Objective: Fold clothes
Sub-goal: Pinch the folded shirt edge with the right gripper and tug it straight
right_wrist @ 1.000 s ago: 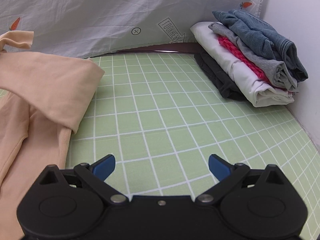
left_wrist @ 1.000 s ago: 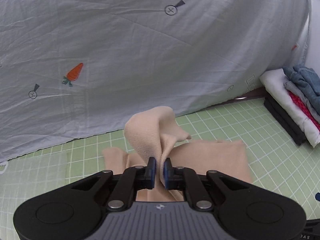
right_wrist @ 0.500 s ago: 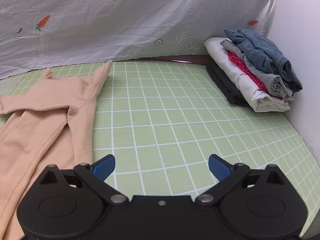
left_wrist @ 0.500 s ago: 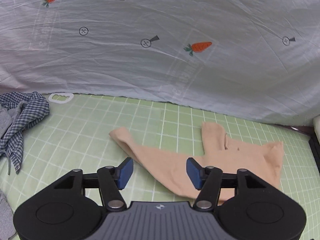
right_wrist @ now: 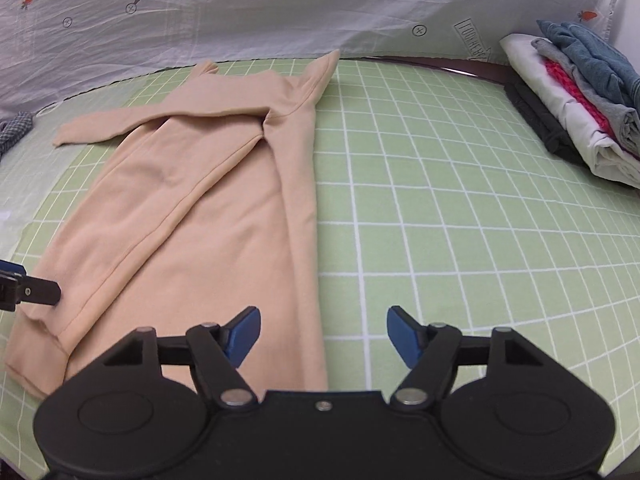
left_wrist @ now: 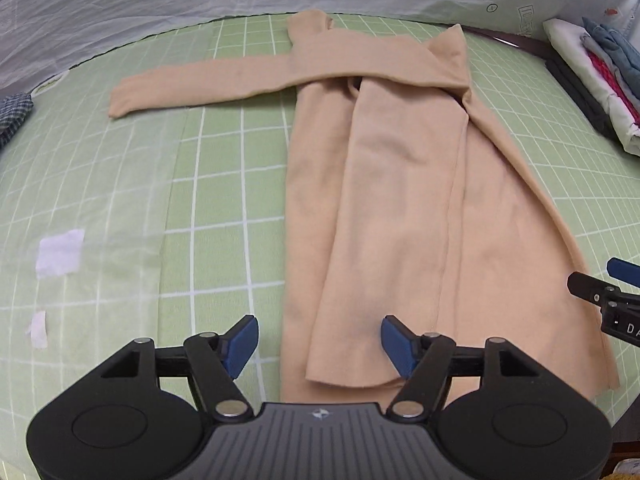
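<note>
A peach long-sleeved top [left_wrist: 400, 184] lies flat on the green grid mat [left_wrist: 120, 184], folded lengthwise, with one sleeve [left_wrist: 200, 80] stretched out to the left across the chest. It also shows in the right wrist view [right_wrist: 208, 200]. My left gripper [left_wrist: 319, 344] is open and empty, hovering over the top's near hem. My right gripper [right_wrist: 323, 336] is open and empty, over the hem's right corner and bare mat. Its fingertip [left_wrist: 622, 270] shows at the left view's right edge.
A stack of folded clothes [right_wrist: 576, 96] sits at the far right against the wall. A white printed sheet [right_wrist: 280, 8] hangs behind the mat. A checked garment [left_wrist: 12, 116] lies at the far left. White tape patches [left_wrist: 60, 256] are stuck on the mat's left.
My left gripper let go of the peach sleeve, opened, and drew back to the near hem. The sleeve now lies flat across the top. My right gripper pulled back beside it.
</note>
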Tool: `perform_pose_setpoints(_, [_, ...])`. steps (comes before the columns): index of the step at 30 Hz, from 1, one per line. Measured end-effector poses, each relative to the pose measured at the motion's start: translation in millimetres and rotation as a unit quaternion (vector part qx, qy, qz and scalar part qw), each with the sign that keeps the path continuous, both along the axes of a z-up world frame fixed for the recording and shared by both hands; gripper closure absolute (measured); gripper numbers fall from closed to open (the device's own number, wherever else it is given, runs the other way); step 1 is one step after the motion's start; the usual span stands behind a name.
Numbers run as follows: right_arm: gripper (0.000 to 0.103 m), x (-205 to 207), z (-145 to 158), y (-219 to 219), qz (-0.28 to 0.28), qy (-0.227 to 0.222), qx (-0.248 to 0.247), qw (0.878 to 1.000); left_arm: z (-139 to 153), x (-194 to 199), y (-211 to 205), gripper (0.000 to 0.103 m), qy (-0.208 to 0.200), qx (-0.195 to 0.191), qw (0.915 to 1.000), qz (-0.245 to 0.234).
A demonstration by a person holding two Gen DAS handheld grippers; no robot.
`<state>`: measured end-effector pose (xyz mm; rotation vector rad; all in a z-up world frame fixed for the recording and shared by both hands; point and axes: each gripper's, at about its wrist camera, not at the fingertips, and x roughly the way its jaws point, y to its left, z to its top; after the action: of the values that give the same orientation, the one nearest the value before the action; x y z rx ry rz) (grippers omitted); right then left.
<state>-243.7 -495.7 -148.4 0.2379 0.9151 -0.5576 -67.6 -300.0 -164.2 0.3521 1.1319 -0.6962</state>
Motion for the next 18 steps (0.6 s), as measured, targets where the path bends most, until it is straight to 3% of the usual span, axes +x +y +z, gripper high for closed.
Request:
perform_pose_setpoints(6, [0.065, -9.8, -6.3, 13.3, 0.014, 0.017, 0.013, 1.0, -3.5, -9.9, 16.5, 0.028, 0.011, 0.005, 0.9995, 0.028])
perform_pose_setpoints(10, [0.097, -16.6, -5.4, 12.2, 0.006, 0.011, 0.036, 0.999, -3.2, -17.2, 21.1, 0.026, 0.009, 0.013, 0.9994, 0.03])
perform_pose_setpoints(18, [0.1, -32.7, 8.0, -0.6, -0.038, -0.067, 0.118, 0.99, -6.6, -23.4, 19.3, 0.016, 0.005, 0.024, 0.9994, 0.022])
